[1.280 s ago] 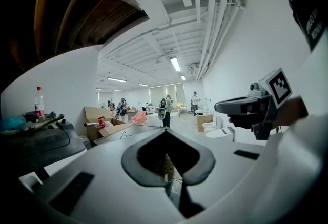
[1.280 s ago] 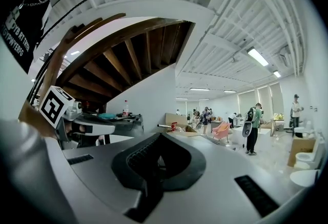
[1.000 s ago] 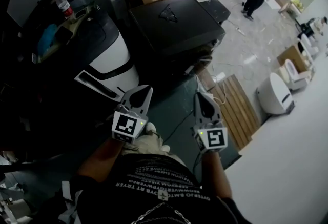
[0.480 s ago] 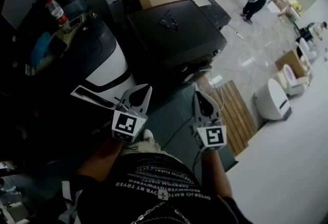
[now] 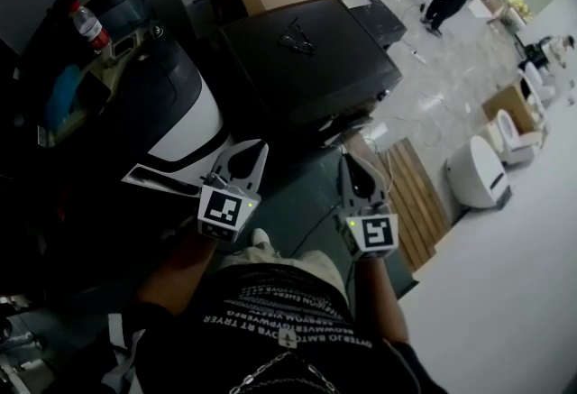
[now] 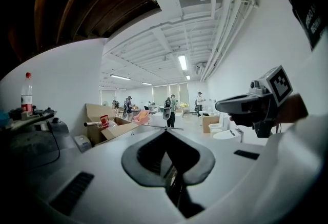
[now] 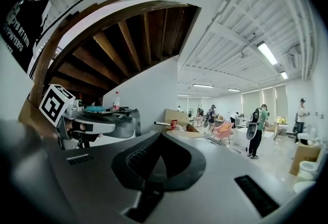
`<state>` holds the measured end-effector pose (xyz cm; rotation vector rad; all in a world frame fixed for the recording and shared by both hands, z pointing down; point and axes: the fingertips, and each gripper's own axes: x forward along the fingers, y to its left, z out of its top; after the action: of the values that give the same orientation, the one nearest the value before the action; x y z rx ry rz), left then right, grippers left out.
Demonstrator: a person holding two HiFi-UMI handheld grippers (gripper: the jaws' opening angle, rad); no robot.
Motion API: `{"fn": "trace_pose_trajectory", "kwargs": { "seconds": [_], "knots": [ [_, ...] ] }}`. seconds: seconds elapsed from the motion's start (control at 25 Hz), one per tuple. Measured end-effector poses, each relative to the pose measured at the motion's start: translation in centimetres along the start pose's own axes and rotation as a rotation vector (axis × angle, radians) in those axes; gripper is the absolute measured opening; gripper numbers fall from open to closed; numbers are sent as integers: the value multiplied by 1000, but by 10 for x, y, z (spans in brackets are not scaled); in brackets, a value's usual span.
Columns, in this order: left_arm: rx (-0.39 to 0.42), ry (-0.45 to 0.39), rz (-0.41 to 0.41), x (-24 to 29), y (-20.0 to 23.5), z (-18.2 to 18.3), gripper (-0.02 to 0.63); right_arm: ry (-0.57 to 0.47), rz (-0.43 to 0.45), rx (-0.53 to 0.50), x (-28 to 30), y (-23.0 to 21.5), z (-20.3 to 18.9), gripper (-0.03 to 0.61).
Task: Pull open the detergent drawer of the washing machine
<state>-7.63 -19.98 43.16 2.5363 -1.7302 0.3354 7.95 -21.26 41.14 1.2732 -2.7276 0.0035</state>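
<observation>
Left gripper (image 5: 254, 149) and right gripper (image 5: 348, 160): both with jaws fully together, nothing between them, held side by side and apart. Washing machine (image 5: 185, 113) sits ahead-left, its white front near the left gripper's tip. Can't pick out the detergent drawer or its state. Bottle (image 5: 88, 25) stands in clutter beyond it.
</observation>
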Motion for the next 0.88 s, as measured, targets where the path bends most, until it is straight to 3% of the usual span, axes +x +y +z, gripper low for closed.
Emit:
{"fn": "trace_pose_trajectory", "kwargs": {
  "seconds": [0.36,0.88],
  "knots": [
    [-14,65,45,15,12,-18,3,42,40,-11,25,-19,-16,2],
    [-77,133,177,56,10,-35,3,109,209,-50,72,-60,-42,2]
  ]
}}
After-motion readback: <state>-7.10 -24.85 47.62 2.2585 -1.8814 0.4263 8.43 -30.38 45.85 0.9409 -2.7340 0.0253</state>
